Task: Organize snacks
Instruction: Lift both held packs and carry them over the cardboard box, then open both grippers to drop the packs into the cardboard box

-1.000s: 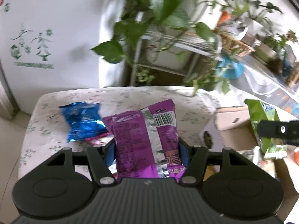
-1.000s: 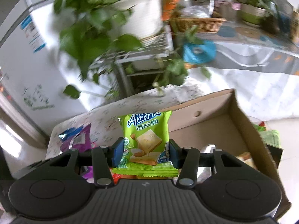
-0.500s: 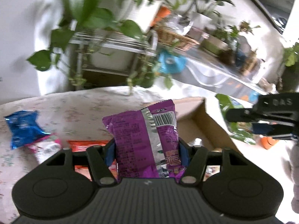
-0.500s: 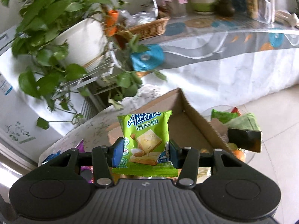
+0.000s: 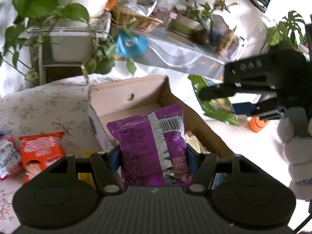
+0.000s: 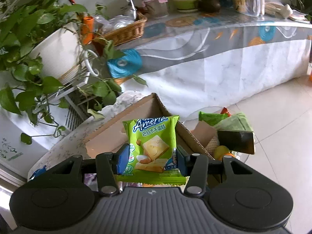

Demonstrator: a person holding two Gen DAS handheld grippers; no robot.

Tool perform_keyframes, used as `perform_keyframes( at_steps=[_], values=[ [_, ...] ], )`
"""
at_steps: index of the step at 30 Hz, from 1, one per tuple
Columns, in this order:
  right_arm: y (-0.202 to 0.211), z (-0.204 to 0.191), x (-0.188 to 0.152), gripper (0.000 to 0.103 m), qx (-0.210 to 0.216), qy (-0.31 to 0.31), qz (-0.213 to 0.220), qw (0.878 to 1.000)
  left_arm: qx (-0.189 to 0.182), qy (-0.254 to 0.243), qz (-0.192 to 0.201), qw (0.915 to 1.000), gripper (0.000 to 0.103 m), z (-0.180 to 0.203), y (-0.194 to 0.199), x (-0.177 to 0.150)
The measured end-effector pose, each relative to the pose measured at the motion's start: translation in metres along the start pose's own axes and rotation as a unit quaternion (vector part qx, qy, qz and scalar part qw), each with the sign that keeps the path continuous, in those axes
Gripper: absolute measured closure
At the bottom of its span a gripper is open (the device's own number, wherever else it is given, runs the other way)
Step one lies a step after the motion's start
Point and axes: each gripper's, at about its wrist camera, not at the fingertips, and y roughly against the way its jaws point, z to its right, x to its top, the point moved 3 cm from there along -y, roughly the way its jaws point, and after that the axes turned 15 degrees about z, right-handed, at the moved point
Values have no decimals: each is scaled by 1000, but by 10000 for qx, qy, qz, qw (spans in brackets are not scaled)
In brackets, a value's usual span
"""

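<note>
- Table point(image 5: 48, 101) with floral cloth carries the open cardboard box point(image 5: 124, 97); the box sits at the table's right end, its far wall with a round hole.
- Behind: plants point(image 6: 25, 39) on a white rack, a wicker basket point(image 6: 126, 32) on a long covered counter.
- Left gripper point(image 5: 153, 156) is clamped on a purple packet point(image 5: 150, 142), held upright, barcode side to the camera, in front of the box opening.
- Right gripper point(image 6: 150, 160) is clamped on a green cake packet point(image 6: 151, 144), upright, in front of the box's near corner; in the left view it shows at right, with a gloved hand point(image 5: 294, 150) on it.
- Loose on the table, left of the box: an orange packet point(image 5: 42, 148) and, touching it, a pink-white packet point(image 5: 7, 156) at the frame edge.
- Something yellow lies inside the box; too hidden to identify.
</note>
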Motion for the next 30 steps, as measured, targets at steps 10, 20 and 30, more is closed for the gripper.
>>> perform_keyframes(
  at_steps=[10, 20, 30],
  values=[
    [-9, 4, -2, 33, -196, -147, -148, 9996, -7, -27, -38, 10000, 12, 8, -1, -3],
    [-10, -8, -2, 28, -71, -60, -119, 9999, 332, 135, -115, 9993, 9, -12, 7, 1],
    [-10, -32, -7, 26, 214, 159, -155, 9995, 774, 170, -103, 9968, 9, -43, 26, 8]
  ],
)
